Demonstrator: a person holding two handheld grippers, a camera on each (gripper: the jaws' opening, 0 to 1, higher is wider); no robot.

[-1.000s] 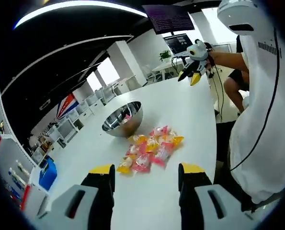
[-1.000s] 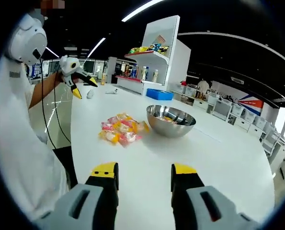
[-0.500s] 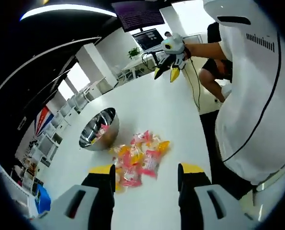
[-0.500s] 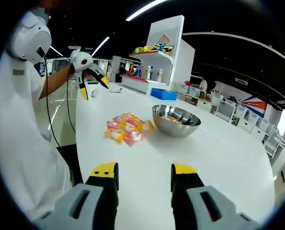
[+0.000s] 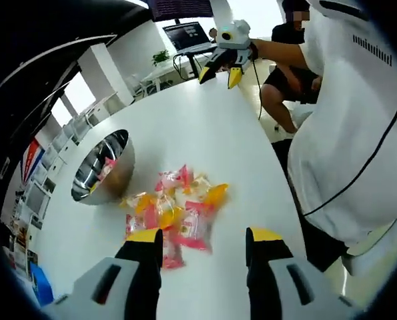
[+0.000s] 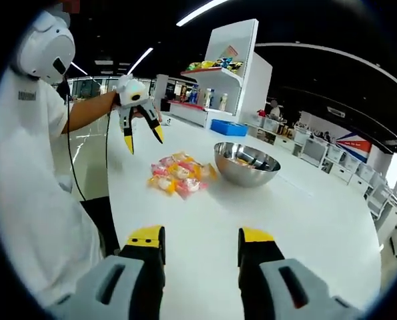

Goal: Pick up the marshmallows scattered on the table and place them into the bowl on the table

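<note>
The marshmallows [image 5: 178, 207], in pink, yellow and white wrappers, lie in a loose heap on the white worktop [image 5: 205, 133], low in the centre of the left gripper view and just above that view's own jaws; in the right gripper view the same heap [image 6: 178, 177] sits at mid-frame, left of centre. Just beside it stands the steel bowl [image 5: 101, 167], at the left of the left gripper view and right of the heap in the right gripper view [image 6: 246, 163]; a few wrapped pieces already lie inside it. Compared with 0.5 s ago, the heap and bowl appear larger and lower in the left gripper view, so that camera has moved nearer to them. The left tongs [image 5: 201, 243] are released, their 2 yellow-tipped jaws parted with nothing between them; in the right gripper view they hang [image 6: 143, 137] above the worktop just left of the heap, tips down, closer to it than before. The right tongs [image 6: 201, 240] are likewise released and empty, and the left gripper view shows them [image 5: 218, 72] at the upper centre, held over the far worktop. The right gripper view adds a white shelf unit [image 6: 235, 67] with coloured items behind the bowl; the left gripper view adds the person's white shirt [image 5: 345, 120] at the right.
</note>
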